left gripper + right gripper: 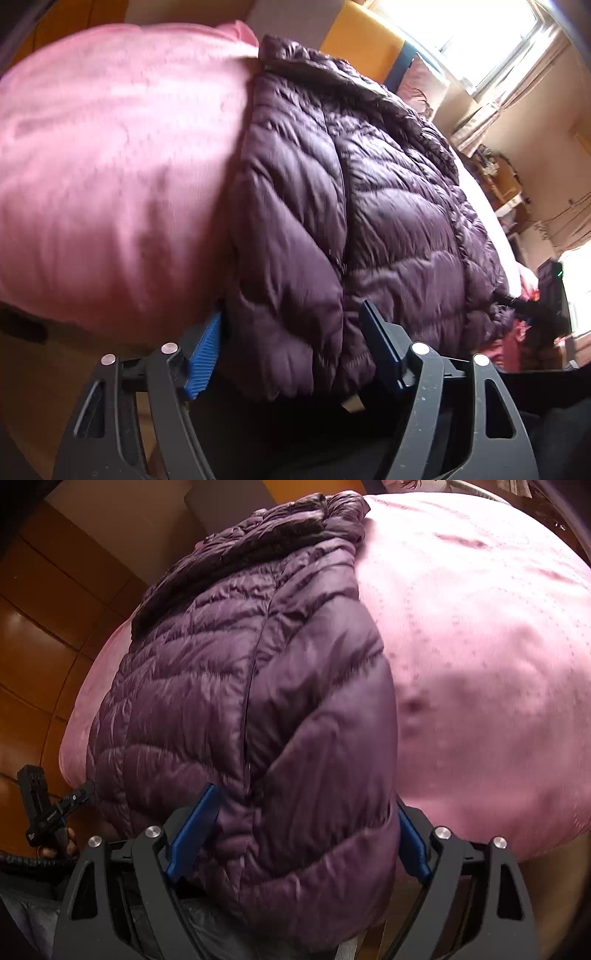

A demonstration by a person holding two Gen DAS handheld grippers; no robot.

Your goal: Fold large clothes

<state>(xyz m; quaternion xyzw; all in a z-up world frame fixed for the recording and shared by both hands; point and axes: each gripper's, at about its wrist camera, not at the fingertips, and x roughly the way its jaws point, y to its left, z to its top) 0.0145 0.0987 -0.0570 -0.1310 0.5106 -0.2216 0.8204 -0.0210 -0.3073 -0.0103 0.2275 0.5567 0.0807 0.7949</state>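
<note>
Both tongs straddle the near edge of a dark purple quilted puffer jacket lying on a pink bedspread. Left gripper: its blue pads are apart, with a puffy fold of the jacket's hem bulging between them; whether the pads press the fabric cannot be told. Right gripper: its blue pads stand wide on either side of a thick bunched part of the jacket, close against the fabric, though a firm clamp cannot be confirmed. Across the bed, the jacket runs away from both cameras, collar at the far end. A bright window shows beyond.
</note>
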